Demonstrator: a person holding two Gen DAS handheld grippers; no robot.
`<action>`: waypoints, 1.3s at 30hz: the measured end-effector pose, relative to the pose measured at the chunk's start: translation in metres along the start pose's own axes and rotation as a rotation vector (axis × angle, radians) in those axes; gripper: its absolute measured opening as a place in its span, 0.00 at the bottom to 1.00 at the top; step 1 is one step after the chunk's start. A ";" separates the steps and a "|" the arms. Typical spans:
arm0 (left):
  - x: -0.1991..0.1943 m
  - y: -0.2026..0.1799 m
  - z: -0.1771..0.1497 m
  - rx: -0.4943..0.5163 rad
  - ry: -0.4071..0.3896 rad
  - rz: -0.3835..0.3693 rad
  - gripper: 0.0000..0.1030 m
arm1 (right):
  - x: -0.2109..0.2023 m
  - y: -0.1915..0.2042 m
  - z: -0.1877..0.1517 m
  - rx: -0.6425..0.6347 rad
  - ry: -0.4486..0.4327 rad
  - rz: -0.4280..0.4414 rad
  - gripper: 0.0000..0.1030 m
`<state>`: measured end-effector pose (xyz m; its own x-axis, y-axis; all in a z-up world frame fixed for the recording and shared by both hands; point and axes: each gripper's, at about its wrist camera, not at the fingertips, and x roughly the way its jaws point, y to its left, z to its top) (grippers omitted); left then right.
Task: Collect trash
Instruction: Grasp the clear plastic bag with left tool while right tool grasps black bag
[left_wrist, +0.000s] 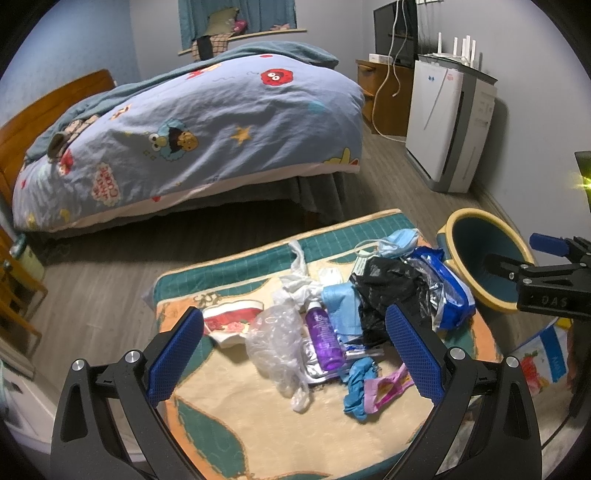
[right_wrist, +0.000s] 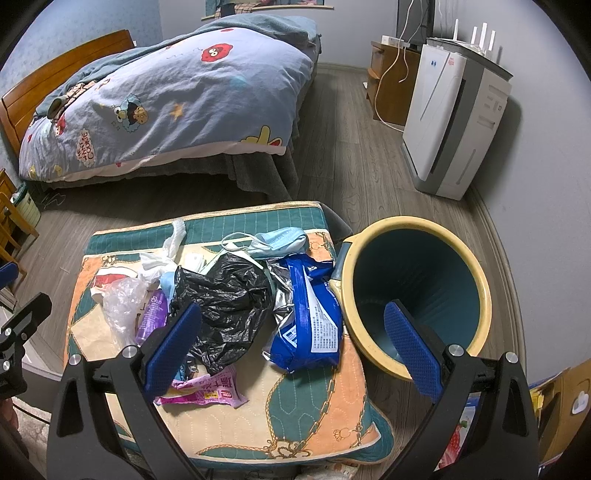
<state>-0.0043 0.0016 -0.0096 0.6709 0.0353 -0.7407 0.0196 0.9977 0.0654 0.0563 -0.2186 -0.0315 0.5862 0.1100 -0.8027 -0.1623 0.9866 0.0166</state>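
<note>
Right wrist view: a bed (right_wrist: 177, 103) fills ten to twelve o'clock, a white air purifier (right_wrist: 454, 122) stands at two. Lower centre, a quilted cushion (right_wrist: 295, 413) carries the trash heap, and a yellow-rimmed bin (right_wrist: 417, 291) touches its edge at three o'clock. Within the heap, a black plastic bag (right_wrist: 225, 299) lies beside a blue wrapper (right_wrist: 310, 321), a purple bottle (left_wrist: 325, 332) at their nine o'clock. The left gripper (left_wrist: 295, 354) and right gripper (right_wrist: 291, 343) both hover, jaws apart, empty.

2 near downward views, shared cushion (left_wrist: 229, 417)
</note>
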 end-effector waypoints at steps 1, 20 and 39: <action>0.000 0.000 0.000 0.002 -0.001 0.000 0.95 | 0.000 0.000 0.002 0.001 0.002 -0.001 0.95; 0.025 0.063 0.026 -0.076 -0.009 0.069 0.95 | 0.059 0.023 0.010 0.103 0.186 0.149 0.95; 0.140 0.050 -0.009 -0.108 0.341 -0.029 0.74 | 0.126 0.086 -0.012 -0.164 0.404 0.180 0.51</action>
<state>0.0834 0.0564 -0.1160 0.3854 0.0064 -0.9227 -0.0553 0.9983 -0.0161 0.1066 -0.1209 -0.1385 0.1870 0.1898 -0.9639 -0.3752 0.9206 0.1085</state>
